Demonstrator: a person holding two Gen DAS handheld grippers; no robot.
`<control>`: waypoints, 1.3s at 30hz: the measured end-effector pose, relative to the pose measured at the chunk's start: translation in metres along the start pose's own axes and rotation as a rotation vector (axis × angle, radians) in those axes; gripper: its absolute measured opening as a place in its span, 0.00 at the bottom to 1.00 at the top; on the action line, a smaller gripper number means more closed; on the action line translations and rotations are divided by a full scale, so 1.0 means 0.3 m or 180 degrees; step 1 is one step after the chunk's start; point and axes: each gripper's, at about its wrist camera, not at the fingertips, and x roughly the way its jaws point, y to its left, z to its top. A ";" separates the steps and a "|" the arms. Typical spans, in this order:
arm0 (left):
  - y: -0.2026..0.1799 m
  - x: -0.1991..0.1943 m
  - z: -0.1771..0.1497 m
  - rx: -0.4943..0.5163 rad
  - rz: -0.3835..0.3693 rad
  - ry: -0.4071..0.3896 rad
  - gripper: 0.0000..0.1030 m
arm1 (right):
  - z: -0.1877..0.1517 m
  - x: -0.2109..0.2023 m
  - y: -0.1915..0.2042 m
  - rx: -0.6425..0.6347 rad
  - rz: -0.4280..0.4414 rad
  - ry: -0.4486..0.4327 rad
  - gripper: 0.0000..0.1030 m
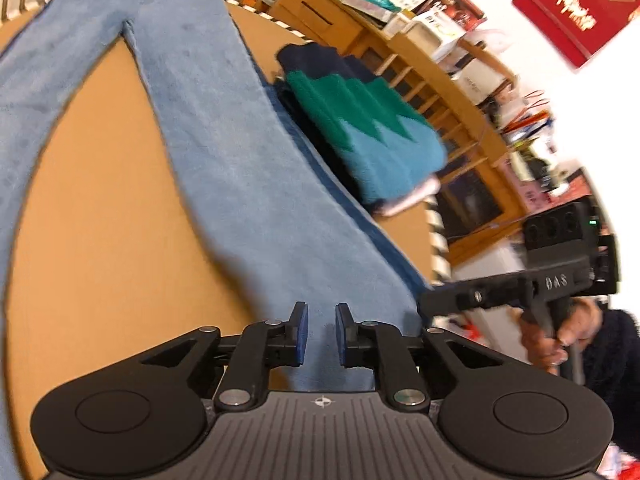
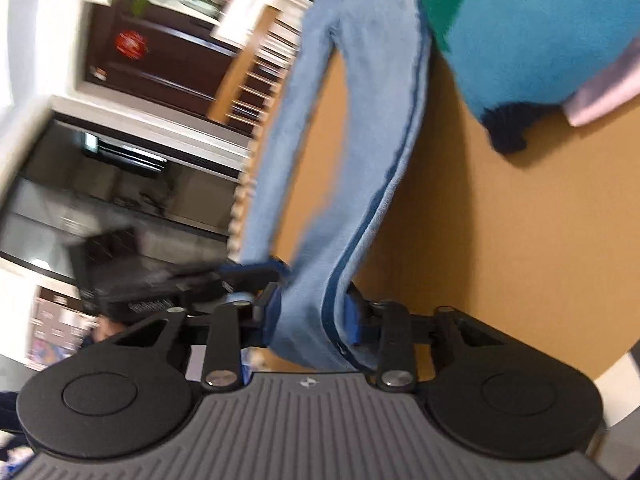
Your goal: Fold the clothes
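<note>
Light blue jeans (image 1: pixel 224 184) lie spread on the orange-brown table (image 1: pixel 100 208), waist at the far end, legs running toward me. My left gripper (image 1: pixel 322 334) hovers over the near end of one leg. Its pads stand a narrow gap apart and only the cloth below shows between them. In the right wrist view, the right gripper (image 2: pixel 314 316) is closed on the hem end of a jeans leg (image 2: pixel 340 200), and denim fills the space between its pads. The right gripper (image 1: pixel 426 304) also shows at that leg's edge, held by a hand (image 1: pixel 552 340). The blurred left gripper (image 2: pixel 256 276) is close beside it.
A folded navy, green and blue sweater (image 1: pixel 360 120) (image 2: pixel 540 40) lies on a pale pink garment (image 1: pixel 416 196) at the table's right side. Behind stand a wooden shelf unit (image 1: pixel 420 60) with boxes and a red box (image 1: pixel 576 12). Bare table (image 2: pixel 500 240) lies right of the leg.
</note>
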 end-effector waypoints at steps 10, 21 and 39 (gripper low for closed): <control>0.010 0.100 -0.113 -0.0065 -0.0005 0.0311 0.14 | -0.061 0.078 -0.109 0.0276 -0.0364 0.0472 0.41; -0.088 0.210 -0.189 0.0295 0.0198 0.0580 0.23 | -0.212 0.011 -0.014 -0.0380 -0.1132 0.0800 0.18; -0.138 0.225 -0.283 0.0325 0.0370 0.0680 0.26 | -0.315 0.116 0.175 -0.1494 -0.1904 0.0061 0.27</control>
